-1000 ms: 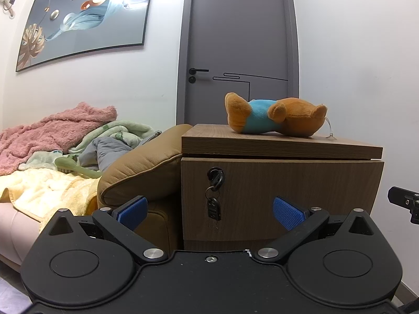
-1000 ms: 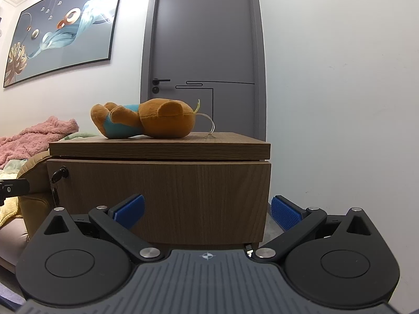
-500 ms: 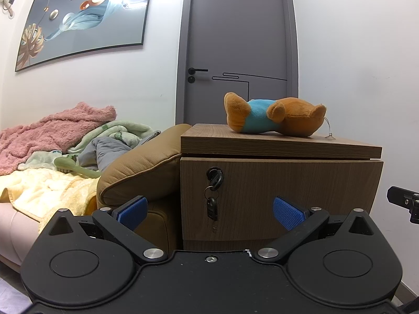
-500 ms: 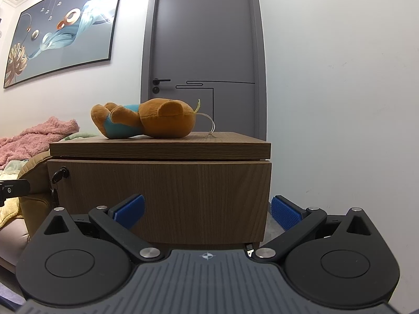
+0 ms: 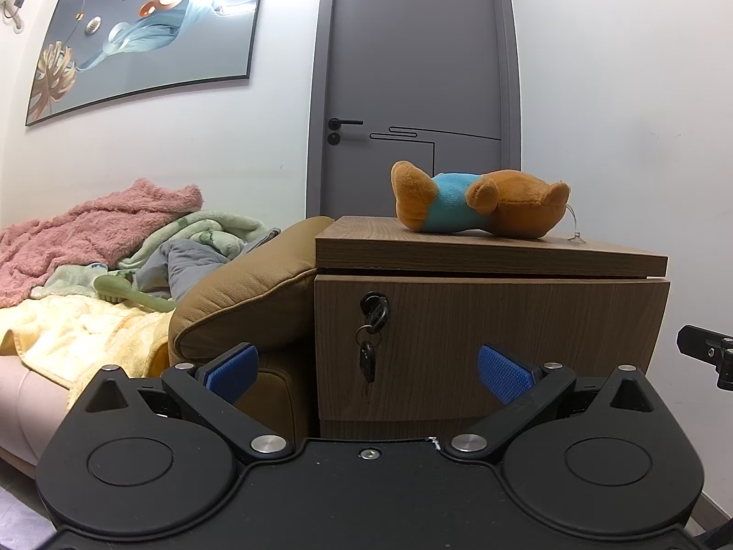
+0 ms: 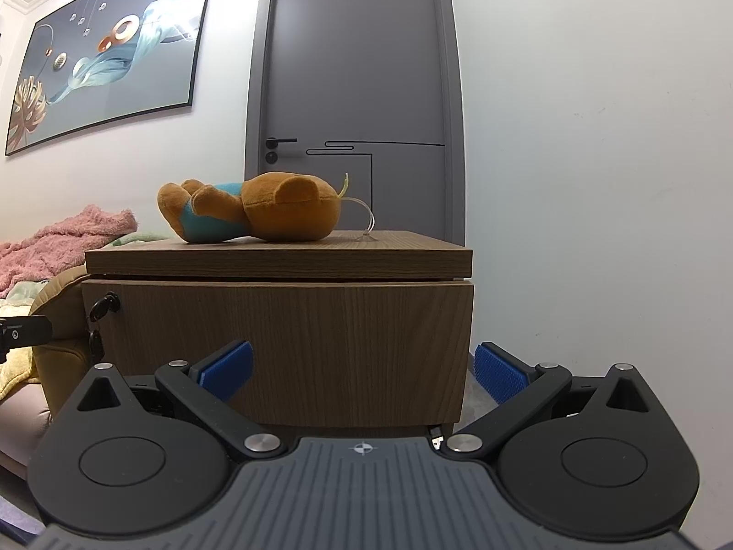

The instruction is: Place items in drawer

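Note:
A brown plush bear in a blue shirt lies on its side on top of a wooden bedside cabinet. The drawer front below is closed, with a key and a dangling second key in its lock at the left. My left gripper is open in front of the drawer front, empty. My right gripper is open too, low before the drawer's right half, holding nothing.
A tan sofa arm stands against the cabinet's left side, with pink, green and yellow blankets piled behind it. A grey door and white wall are behind. Each gripper's edge shows in the other's view.
Both grippers have stayed nearly still; the left view has shifted very slightly. The bear and drawer are unchanged.

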The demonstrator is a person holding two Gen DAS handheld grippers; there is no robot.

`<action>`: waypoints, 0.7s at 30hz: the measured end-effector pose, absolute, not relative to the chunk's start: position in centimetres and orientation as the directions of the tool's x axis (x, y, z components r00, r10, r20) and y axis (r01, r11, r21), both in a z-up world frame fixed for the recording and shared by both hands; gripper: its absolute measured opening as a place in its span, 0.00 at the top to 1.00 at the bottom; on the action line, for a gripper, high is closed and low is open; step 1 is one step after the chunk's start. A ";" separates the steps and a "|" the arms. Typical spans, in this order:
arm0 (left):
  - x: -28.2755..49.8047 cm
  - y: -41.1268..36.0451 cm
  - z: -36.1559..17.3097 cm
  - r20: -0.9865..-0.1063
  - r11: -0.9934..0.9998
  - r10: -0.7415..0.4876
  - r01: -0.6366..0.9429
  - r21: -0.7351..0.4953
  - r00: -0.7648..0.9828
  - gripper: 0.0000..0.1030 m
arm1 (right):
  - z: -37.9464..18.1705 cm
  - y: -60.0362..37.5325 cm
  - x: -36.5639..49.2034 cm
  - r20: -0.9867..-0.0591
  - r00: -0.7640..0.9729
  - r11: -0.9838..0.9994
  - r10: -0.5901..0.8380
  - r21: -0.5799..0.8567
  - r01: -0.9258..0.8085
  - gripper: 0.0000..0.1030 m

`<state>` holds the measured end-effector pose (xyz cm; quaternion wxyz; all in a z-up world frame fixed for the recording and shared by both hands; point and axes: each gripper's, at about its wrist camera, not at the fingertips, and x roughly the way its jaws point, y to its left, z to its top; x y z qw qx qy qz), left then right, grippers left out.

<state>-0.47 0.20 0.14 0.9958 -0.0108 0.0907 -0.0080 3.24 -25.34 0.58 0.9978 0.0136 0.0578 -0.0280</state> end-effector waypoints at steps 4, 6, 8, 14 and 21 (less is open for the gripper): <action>-0.4 0.2 0.2 -0.180 1.000 -0.018 0.013 -0.024 0.984 0.01 | 0.6 -25.4 3.3 -0.116 0.992 0.998 -0.054 0.024 0.058 0.00; -0.4 0.2 0.2 -0.180 1.000 -0.018 0.014 -0.024 0.983 0.01 | 0.6 -25.4 3.2 -0.117 0.992 0.998 -0.054 0.023 0.057 0.00; -0.3 0.2 0.2 -0.181 1.000 -0.019 0.015 -0.023 0.983 0.01 | 0.6 -25.4 3.2 -0.116 0.992 0.998 -0.054 0.023 0.057 0.00; -0.5 0.1 0.2 -0.181 1.000 -0.019 0.015 -0.023 0.983 0.01 | 0.6 -25.4 3.2 -0.116 0.992 0.998 -0.055 0.023 0.058 0.00; -0.7 0.3 0.0 -0.180 1.000 -0.021 0.017 -0.021 0.984 0.01 | 0.6 -25.4 3.2 -0.120 0.991 0.998 -0.056 0.021 0.059 0.00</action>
